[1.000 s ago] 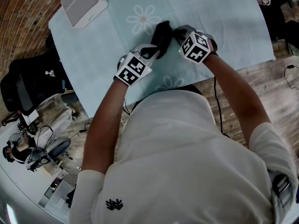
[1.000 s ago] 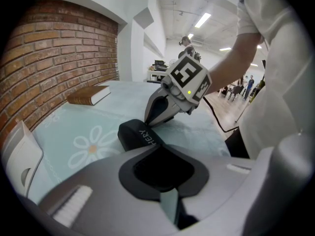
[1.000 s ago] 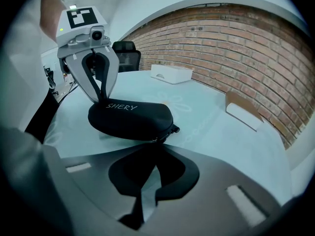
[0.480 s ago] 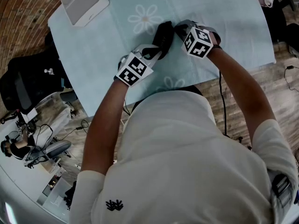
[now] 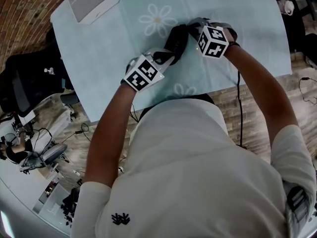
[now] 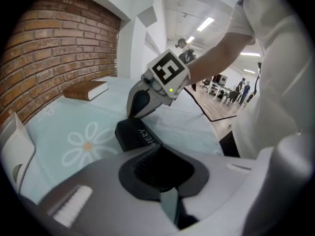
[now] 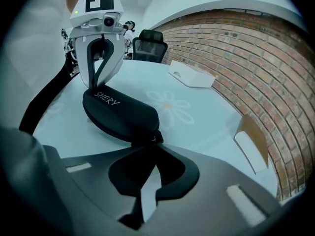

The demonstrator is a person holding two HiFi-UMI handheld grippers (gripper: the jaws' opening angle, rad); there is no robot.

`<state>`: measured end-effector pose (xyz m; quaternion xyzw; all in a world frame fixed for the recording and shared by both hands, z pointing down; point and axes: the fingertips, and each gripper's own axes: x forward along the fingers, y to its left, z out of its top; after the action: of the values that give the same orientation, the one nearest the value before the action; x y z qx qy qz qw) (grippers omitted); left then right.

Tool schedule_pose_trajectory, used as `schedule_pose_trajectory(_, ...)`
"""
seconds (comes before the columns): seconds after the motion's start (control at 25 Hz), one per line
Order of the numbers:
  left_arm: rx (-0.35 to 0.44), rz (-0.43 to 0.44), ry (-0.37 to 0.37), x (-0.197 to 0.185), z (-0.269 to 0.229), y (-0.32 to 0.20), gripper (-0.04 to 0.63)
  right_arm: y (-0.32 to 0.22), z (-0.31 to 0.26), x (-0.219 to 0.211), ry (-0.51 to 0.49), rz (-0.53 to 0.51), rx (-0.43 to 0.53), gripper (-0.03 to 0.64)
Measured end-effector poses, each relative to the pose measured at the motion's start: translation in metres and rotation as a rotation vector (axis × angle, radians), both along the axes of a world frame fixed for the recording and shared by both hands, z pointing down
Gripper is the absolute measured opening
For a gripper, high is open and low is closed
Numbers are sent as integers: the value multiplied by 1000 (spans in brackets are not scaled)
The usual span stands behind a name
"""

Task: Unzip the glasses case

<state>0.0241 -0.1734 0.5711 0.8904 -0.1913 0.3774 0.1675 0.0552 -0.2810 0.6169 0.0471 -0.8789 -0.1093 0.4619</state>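
Observation:
The black glasses case (image 5: 177,39) lies on the pale blue flowered tablecloth (image 5: 119,38). My left gripper (image 5: 167,55) is shut on the case's near end. In the left gripper view the case (image 6: 134,134) runs out from between my jaws (image 6: 152,152). My right gripper (image 5: 190,31) is at the case's right side, shut on the small zipper pull (image 7: 150,138) at the end of the case (image 7: 120,111). In the right gripper view the left gripper (image 7: 96,89) straddles the case's far end. The right gripper (image 6: 138,109) shows beyond the case in the left gripper view.
A white box (image 5: 91,0) sits at the table's far left corner. A brown book (image 6: 86,89) lies by the brick wall. The table's near edge (image 5: 163,100) is close to the person's body. A black office chair (image 7: 148,44) stands beyond the table.
Both grippers keep their hold. The right gripper has shifted slightly farther away and to the right, while the left gripper and the case stay nearly in place.

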Motion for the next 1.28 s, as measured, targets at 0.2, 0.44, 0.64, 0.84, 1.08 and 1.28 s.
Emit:
schedule_pose_trajectory(0.2, -2, 14, 5, 4, 2, 1, 52, -4, 1, -3, 46, -91, 22, -2)
schedule_pose_trajectory(0.44, -9, 23, 15, 3, -4, 0, 51, -9, -6, -14, 116, -196, 48, -2)
schedule_pose_trajectory(0.64, 16, -7, 29, 0, -5, -1, 51, -9, -3, -17, 120, -180, 63, 6)
schedule_pose_trajectory(0.84, 75, -49, 39, 0, -8, 0, 52, -7, 0, 6, 90, -11, 58, 6)
schedule_pose_trajectory(1.08, 111, -86, 85, -3, -21, 4, 54, 23, -1, 53, 43, 247, 5, 6)
schedule_pose_trajectory(1.28, 148, -104, 164, -13, -46, 16, 55, 66, -18, 74, -74, 489, -69, 2)
